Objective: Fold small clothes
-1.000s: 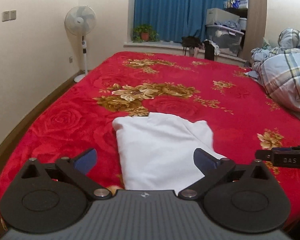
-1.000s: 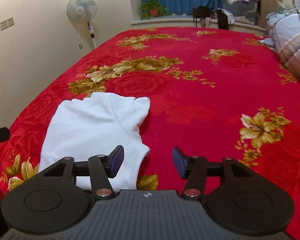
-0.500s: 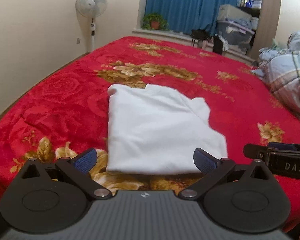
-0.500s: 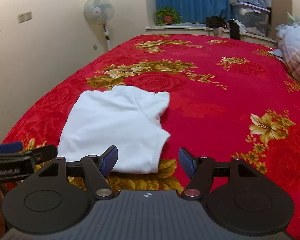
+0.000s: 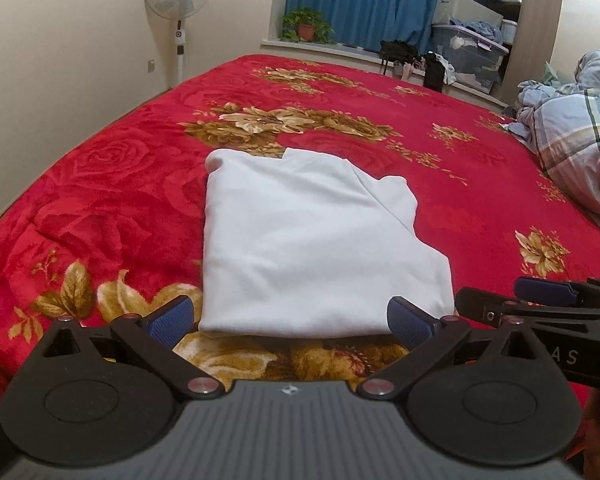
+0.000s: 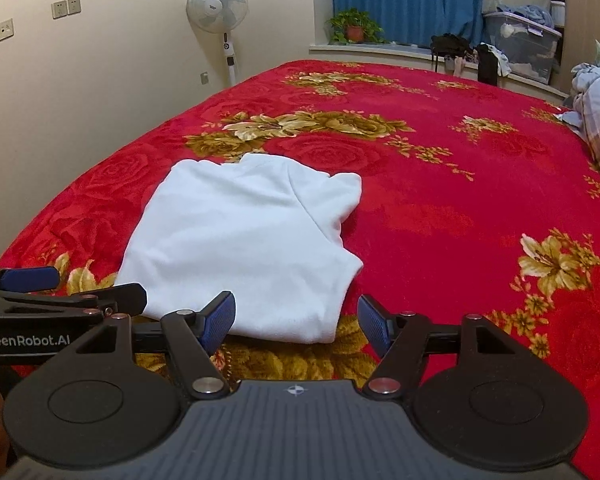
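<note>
- Blue-padded jaws of the left gripper [image 5: 290, 322] stand wide, holding nothing, spanning the near fold of the shirt [image 5: 308, 248], likely backed off to check the result.
- Right gripper [image 6: 296, 318] gapes too, empty, at the shirt's near right corner.
- White shirt lies folded into a compact block near the bed [image 5: 460, 184] edge, within easy reach; a sleeve bulges at its far right.
- Plaid quilt [image 5: 576, 140] sits well apart.
</note>
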Demonstrator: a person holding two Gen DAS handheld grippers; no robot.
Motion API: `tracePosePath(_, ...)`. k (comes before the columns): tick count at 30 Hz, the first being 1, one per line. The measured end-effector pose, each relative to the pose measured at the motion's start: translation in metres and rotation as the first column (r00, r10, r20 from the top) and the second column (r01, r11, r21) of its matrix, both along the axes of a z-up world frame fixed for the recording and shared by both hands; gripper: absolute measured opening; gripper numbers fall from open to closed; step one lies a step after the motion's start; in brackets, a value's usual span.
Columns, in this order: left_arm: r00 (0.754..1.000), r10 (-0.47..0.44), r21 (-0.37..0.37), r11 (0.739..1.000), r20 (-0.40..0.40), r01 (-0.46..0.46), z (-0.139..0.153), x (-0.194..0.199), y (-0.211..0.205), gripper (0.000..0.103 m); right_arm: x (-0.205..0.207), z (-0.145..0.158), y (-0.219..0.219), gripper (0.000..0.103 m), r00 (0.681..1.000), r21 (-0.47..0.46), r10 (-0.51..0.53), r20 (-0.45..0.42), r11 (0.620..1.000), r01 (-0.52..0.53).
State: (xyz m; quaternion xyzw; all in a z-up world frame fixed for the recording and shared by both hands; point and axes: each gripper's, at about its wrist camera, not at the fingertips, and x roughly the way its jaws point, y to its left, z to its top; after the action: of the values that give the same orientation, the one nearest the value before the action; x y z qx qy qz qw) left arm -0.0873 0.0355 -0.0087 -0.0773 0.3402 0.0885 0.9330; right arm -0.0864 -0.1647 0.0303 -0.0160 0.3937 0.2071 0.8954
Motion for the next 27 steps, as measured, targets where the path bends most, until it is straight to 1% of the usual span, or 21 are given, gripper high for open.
tracePosePath(5,1.0,0.0,0.008,1.0,0.0,0.0,-0.0008,-0.0001,0.0003,0.103,-0.0002,-0.0006,0.001,0.069,1.0,-0.001,0.0,0.002,1.0,0.0)
tracePosePath(27,1.0,-0.005,-0.008,1.0,-0.006,0.005,-0.0043,0.0024,0.0022,0.103,0.0016,-0.0065,0.0038,0.069,1.0,-0.013,-0.003,-0.005,1.0,0.003)
